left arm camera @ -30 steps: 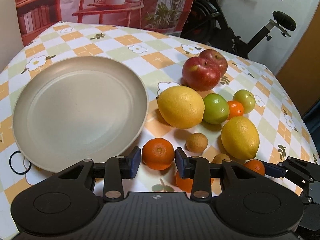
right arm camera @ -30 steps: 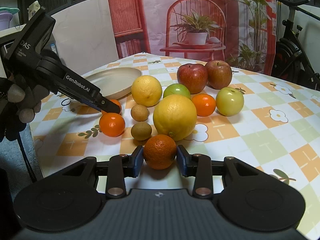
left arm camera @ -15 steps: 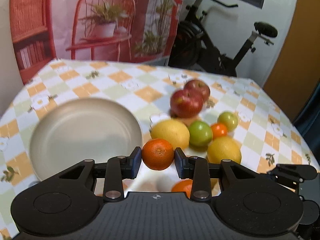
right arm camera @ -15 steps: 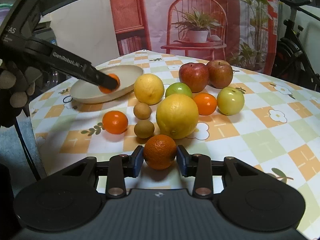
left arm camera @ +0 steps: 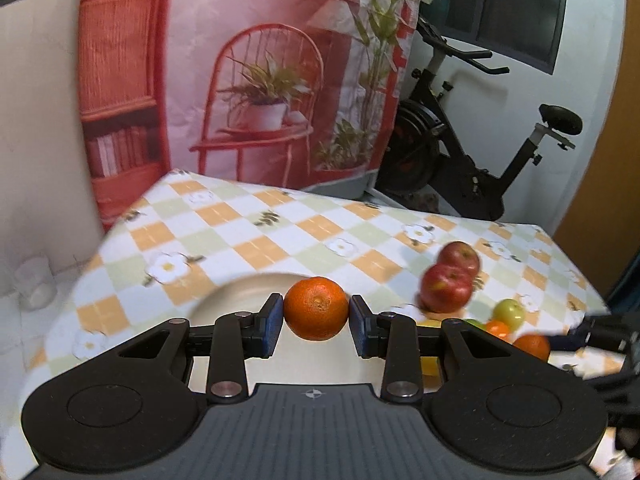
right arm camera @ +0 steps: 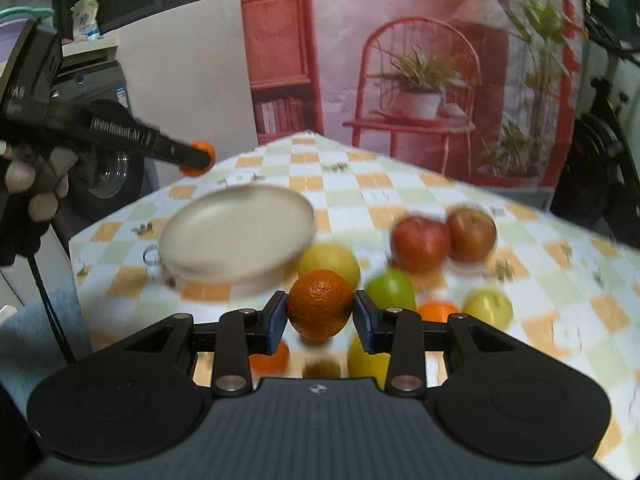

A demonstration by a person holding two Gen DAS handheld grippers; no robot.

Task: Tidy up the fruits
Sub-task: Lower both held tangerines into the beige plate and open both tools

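Above the checkered tablecloth (right arm camera: 400, 184), one fruit is carried clear of the surface in each gripper.

At far left, a smooth mandarin (left arm camera: 316, 308) is clamped between the blue pads (left arm camera: 271, 325) of the left gripper (left arm camera: 316, 330), held over the near rim of the beige plate (right arm camera: 240, 232); the same fruit is seen in the right wrist view above and to the left of the plate. Further right, a rough-skinned orange (right arm camera: 320, 303) is gripped by the closed right gripper (right arm camera: 320, 322), raised above the fruit pile. Below it, a yellow lemon (right arm camera: 332, 258), a green apple (right arm camera: 390, 290), two red apples (right arm camera: 420, 242) touching each other and a yellow-green apple (right arm camera: 490, 306) are left on the cloth, blurred.
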